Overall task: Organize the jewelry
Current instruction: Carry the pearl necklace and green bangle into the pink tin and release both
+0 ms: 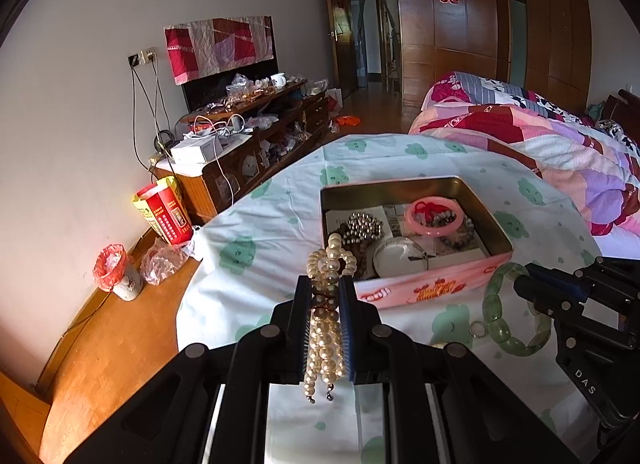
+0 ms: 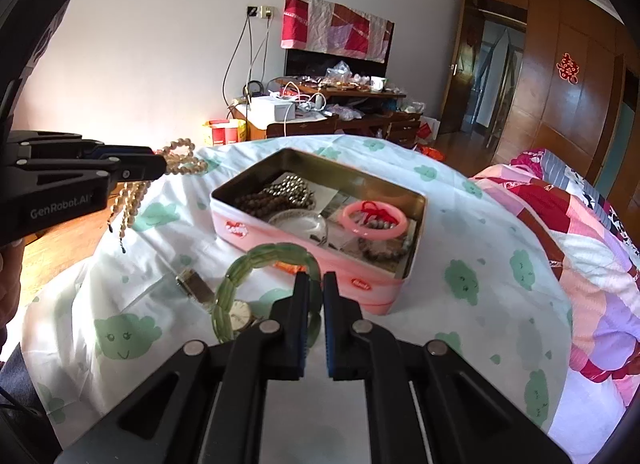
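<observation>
My left gripper (image 1: 325, 284) is shut on a cream pearl necklace (image 1: 330, 264) and holds it in the air in front of the pink tin box (image 1: 416, 288). The necklace also shows in the right wrist view (image 2: 182, 161), hanging from the left gripper (image 2: 158, 167). My right gripper (image 2: 316, 282) is shut on a green jade bracelet (image 2: 256, 258), lifted just before the tin box (image 2: 304, 260). The bracelet also shows in the left wrist view (image 1: 498, 316). Inside the box lie a pink bangle (image 2: 374, 219), dark bead strings (image 2: 276, 195) and a white bangle (image 2: 300, 223).
A wristwatch (image 2: 238, 312) and a small metal item (image 2: 194, 284) lie on the white cloth with green prints (image 2: 460, 223), left of my right gripper. A quilted bed (image 2: 592, 232) is to the right. A cluttered cabinet (image 1: 248, 143) stands by the wall.
</observation>
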